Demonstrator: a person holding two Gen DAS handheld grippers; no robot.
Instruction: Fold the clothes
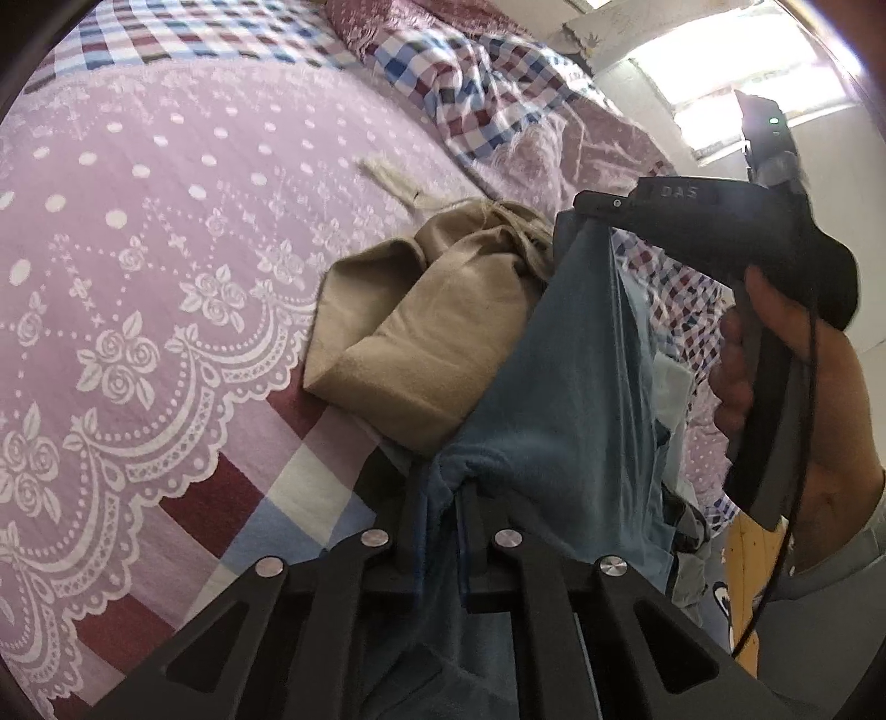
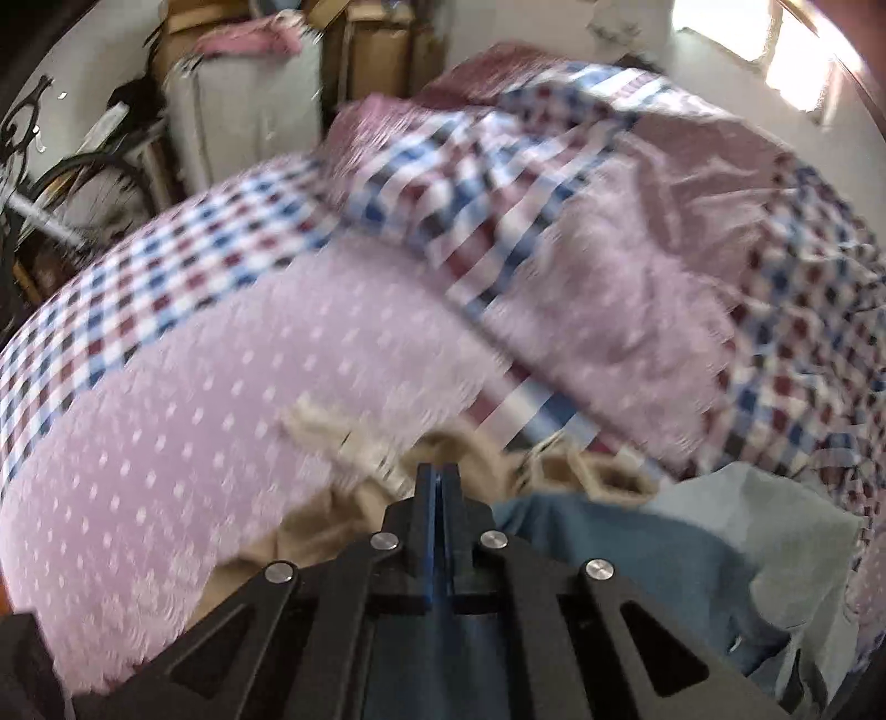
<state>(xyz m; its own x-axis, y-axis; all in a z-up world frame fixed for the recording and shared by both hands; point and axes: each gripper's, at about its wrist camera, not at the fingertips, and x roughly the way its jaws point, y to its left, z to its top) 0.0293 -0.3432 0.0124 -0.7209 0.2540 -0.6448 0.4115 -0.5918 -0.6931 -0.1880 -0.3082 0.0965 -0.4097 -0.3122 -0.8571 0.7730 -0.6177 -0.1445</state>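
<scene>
1. Left gripper (image 1: 443,487), left wrist view, nearest: fingers clamped together on a bunched edge of the blue garment (image 1: 559,376), cloth pinched between them.

2. Blue garment: held in the air, stretched between both grippers, hanging in folds above the bed edge. In the right wrist view it drapes under and to the right of that gripper (image 2: 598,554), a paler blue-grey cloth (image 2: 786,531) beside it.

3. Right gripper (image 1: 595,213), seen from the left wrist view: held by a person's hand (image 1: 775,354), fingers shut on the garment's upper edge. In its own view (image 2: 438,487) the fingers stand pressed together with blue cloth between them; picture blurred.

4. Tan garment (image 1: 421,327): roughly folded, lying on the bed just behind the blue garment, a pale cord (image 1: 387,180) trailing beyond it.

5. Bed cover (image 1: 166,221): lilac with white dots and lace rose border, checked edge.

6. Quilt (image 2: 637,249): checked and mauve, rumpled, further back.

7. Farthest: cardboard boxes (image 2: 376,50), bicycle wheel (image 2: 88,194), bright window (image 2: 797,61).
</scene>
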